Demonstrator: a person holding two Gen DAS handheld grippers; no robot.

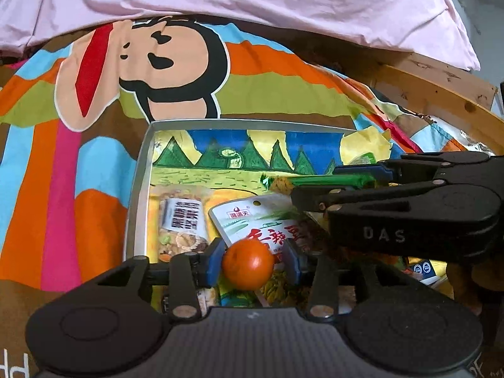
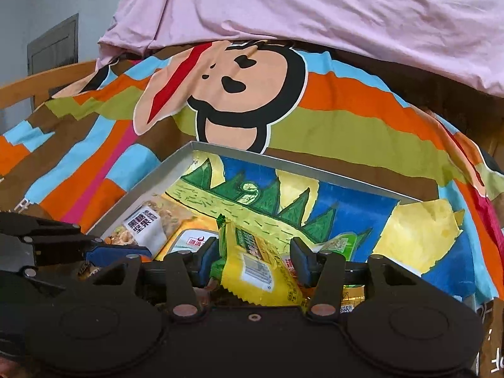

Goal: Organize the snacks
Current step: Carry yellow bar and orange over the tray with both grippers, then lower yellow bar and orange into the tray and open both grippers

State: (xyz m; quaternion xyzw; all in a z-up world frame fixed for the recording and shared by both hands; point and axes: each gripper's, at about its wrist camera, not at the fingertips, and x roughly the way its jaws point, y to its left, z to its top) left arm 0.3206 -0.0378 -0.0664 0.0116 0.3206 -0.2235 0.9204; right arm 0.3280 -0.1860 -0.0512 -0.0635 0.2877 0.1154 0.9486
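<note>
Your left tongs [image 1: 253,263] bracket an orange fruit [image 1: 249,264] over the tray [image 1: 138,186]; pad contact cannot be told. Your right tongs [image 2: 254,260], at 3 o'clock, stand open around a yellow snack packet [image 2: 258,274].

At the right of the left wrist view, the black claw [image 1: 343,186] bears the raised letters "DAS". At the left of the right wrist view, a nut packet's white label [image 2: 143,225] reads "坚果"; other print is too blurred to read.
</note>
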